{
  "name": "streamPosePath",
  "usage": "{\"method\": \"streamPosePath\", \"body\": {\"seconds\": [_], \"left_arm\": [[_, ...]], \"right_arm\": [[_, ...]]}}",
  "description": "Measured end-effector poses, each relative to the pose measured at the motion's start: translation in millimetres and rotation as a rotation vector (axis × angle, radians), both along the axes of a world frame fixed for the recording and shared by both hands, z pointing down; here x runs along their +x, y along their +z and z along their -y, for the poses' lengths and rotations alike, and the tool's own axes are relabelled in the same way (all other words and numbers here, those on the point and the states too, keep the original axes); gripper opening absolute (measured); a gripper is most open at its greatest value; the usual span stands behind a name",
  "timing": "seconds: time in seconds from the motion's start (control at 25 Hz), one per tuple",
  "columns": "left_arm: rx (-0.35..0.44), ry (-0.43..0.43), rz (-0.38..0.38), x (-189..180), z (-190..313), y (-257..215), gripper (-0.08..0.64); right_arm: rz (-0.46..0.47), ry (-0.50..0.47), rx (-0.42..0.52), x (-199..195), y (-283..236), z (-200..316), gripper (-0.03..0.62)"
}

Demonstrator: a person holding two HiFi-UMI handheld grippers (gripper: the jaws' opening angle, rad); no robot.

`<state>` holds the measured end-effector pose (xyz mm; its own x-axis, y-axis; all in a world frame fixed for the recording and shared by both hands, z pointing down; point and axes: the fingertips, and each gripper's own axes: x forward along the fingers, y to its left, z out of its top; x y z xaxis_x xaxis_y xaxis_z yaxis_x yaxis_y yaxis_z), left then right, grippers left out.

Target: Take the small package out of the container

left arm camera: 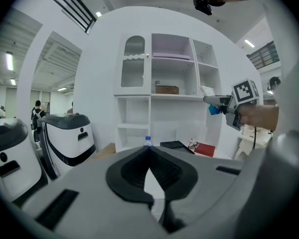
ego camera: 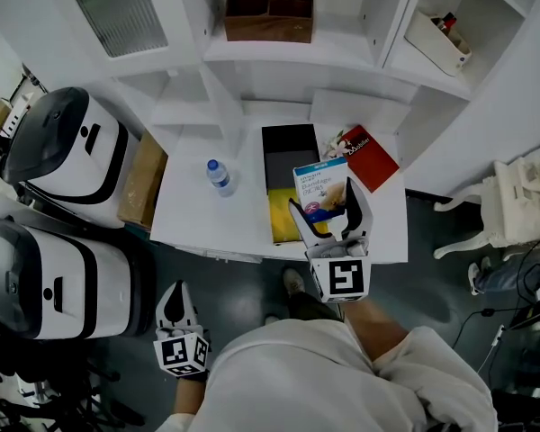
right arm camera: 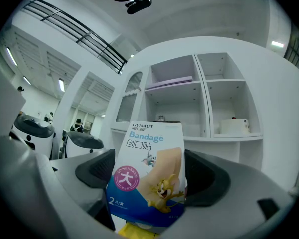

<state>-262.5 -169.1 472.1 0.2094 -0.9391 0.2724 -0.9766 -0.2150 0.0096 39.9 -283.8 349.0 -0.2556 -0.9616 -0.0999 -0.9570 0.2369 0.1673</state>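
Right gripper [ego camera: 327, 207]: jaws clamped on the flat white-and-blue bandage package with cartoon print [ego camera: 322, 190], one pad on each side edge. The package stands upright, printed face toward the gripper's camera.
Package position: lifted clear of the white table [ego camera: 193, 214], above the yellow-bottomed open container [ego camera: 282, 219], which lies just in front of a black rectangular tray [ego camera: 289, 154].
Left gripper [ego camera: 177, 318]: jaws together on nothing, held low off the table's near edge, well apart from the work.
Step in hand: judged to be the carry-away, since the package appears to be out of the container.
Technique: hold an even squeeze, as a thin carton may pivot between the pads. Travel sideways to a bare part of the table, avoiding the clear water bottle with blue cap [ego camera: 220, 177] and the red booklet [ego camera: 371, 157]. Lower the package until it rests before parting the jaws.
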Motion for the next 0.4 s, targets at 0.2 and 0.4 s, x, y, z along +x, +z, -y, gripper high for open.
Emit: {"method": "streamPosePath", "body": {"seconds": [0.2,0.4], "left_arm": [[0.000,0.002,0.003,5,-4,1,0.008],[0.001,0.001,0.003,12,-7,2,0.008]], "right_arm": [[0.003,0.000,-0.001,5,1,-4,0.459],[0.001,0.004,0.008,12,0,-6,0.459]]}}
